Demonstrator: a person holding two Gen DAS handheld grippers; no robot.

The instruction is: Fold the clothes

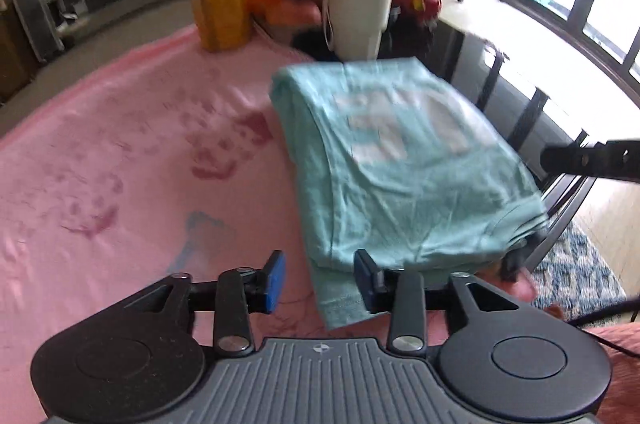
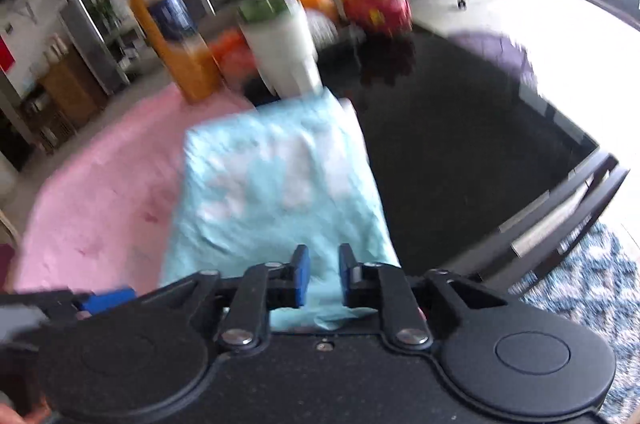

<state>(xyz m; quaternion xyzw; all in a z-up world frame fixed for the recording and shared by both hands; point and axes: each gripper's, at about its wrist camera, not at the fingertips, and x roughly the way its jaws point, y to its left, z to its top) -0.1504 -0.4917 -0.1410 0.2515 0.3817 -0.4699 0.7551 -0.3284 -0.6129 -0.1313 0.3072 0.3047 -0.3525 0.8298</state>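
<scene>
That teal T-shirt (image 1: 384,160) looks light and floppy, thin knit that'll sag and slide open if you lift it from one spot, so I'd pinch the near folded edge at both corners, through all the layers. It's folded into a thick rectangle with a white print on top, a few wrinkles, lying on the pink blanket (image 1: 120,152) right by the dark glass table (image 2: 460,152), just in front of the white cup (image 1: 358,12). Left gripper (image 1: 320,278) is released, jaws apart, nothing between them. Right gripper (image 2: 323,278) is also unclamped over the near hem, pads not pressing cloth.
</scene>
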